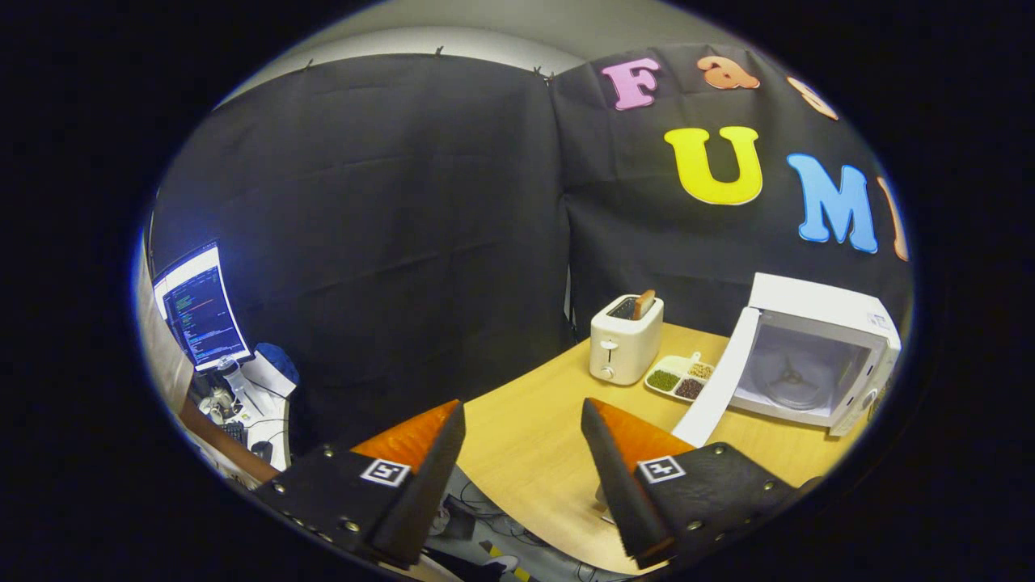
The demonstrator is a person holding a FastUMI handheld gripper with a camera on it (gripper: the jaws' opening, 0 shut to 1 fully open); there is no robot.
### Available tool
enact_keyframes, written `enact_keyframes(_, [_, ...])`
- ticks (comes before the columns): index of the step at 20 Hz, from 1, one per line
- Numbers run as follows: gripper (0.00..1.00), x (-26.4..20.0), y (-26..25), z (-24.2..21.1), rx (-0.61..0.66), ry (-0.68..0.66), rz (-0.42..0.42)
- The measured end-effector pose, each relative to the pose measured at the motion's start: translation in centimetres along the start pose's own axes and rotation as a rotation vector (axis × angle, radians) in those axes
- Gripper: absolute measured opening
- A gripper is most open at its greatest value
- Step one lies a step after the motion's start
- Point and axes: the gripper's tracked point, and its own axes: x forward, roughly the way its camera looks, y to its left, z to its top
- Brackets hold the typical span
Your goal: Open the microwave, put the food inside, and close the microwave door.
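A white microwave [817,356] stands on the wooden table [534,436], beyond my fingers and to their right. Its door [720,380] is swung wide open and the cavity with its turntable hub [788,377] holds nothing. A small white divided dish [681,377] with green, tan and dark food lies on the table between the toaster and the open door. My gripper [523,420] is open, with nothing between its fingers, hovering over the table's near corner, well short of the dish.
A white toaster [625,339] with a slice of bread sticking out stands left of the dish. Past the table's left edge there is a lit monitor [198,307] and a cluttered desk [242,404]. Cables lie on the floor below the table's edge.
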Motion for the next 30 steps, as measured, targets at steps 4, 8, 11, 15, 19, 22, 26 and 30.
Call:
enact_keyframes(4, [0.99, -2.8, -1.3, 2.4, -0.046, -0.112, -0.036])
enact_keyframes(8, [0.98, -5.4, -3.6, 4.4, -0.041, -0.17, -0.079])
enact_keyframes(11, [0.99, -7.4, -6.1, 5.0, -0.04, -0.194, -0.127])
enact_keyframes(15, [0.99, -9.7, -9.7, 5.2, -0.02, -0.204, -0.199])
enact_keyframes(19, [0.98, -12.1, -13.9, 4.8, 0.023, -0.21, -0.275])
enact_keyframes(22, [0.98, -14.0, -17.0, 4.0, 0.064, -0.205, -0.326])
enact_keyframes(26, [0.98, -16.5, -21.1, 2.5, 0.115, -0.191, -0.4])
enact_keyframes(30, [0.99, -18.8, -24.7, 0.4, 0.173, -0.165, -0.448])
